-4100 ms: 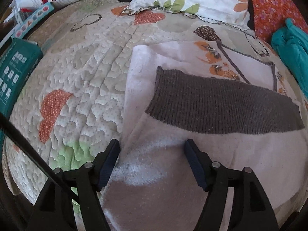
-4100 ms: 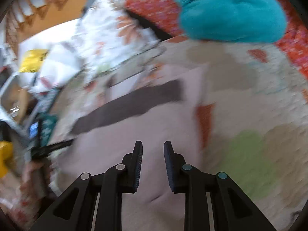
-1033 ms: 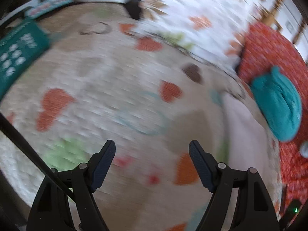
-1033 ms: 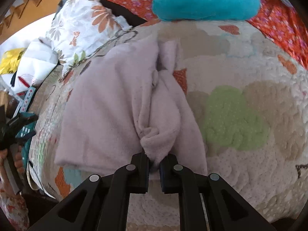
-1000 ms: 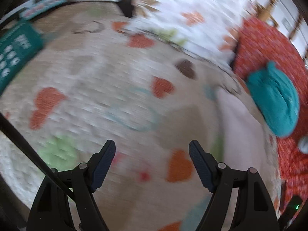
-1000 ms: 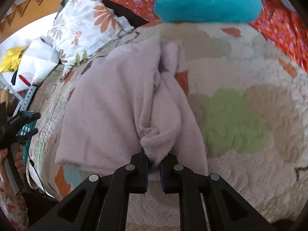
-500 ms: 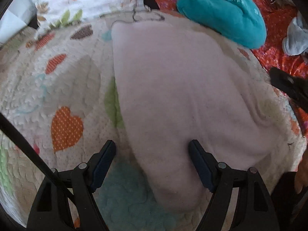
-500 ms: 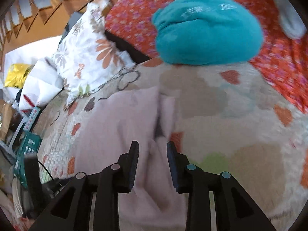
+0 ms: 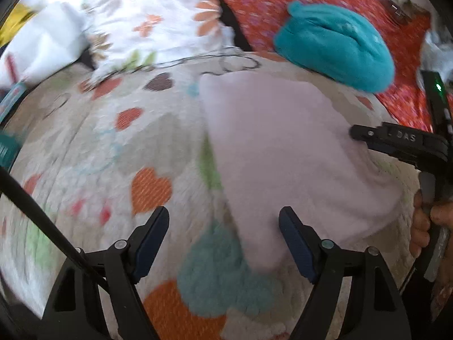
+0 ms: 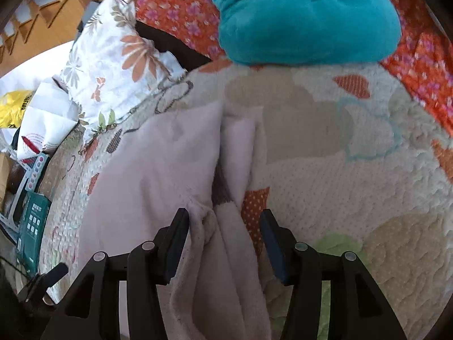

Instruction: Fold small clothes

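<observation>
Honestly, main risk: garment is only loosely folded on the quilt, right of centre, its bunched edge free to flop open. Left gripper hangs released over its near-left edge, empty. Right gripper is released too, straddling the bunch, low, pointing toward the teal bundle.

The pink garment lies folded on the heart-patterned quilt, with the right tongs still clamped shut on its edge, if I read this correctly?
Not quite: the right tongs are open, as the right wrist view shows, jaws spread either side of a bunched fold without pinching it. The pink garment does lie folded on the heart-patterned quilt.
</observation>
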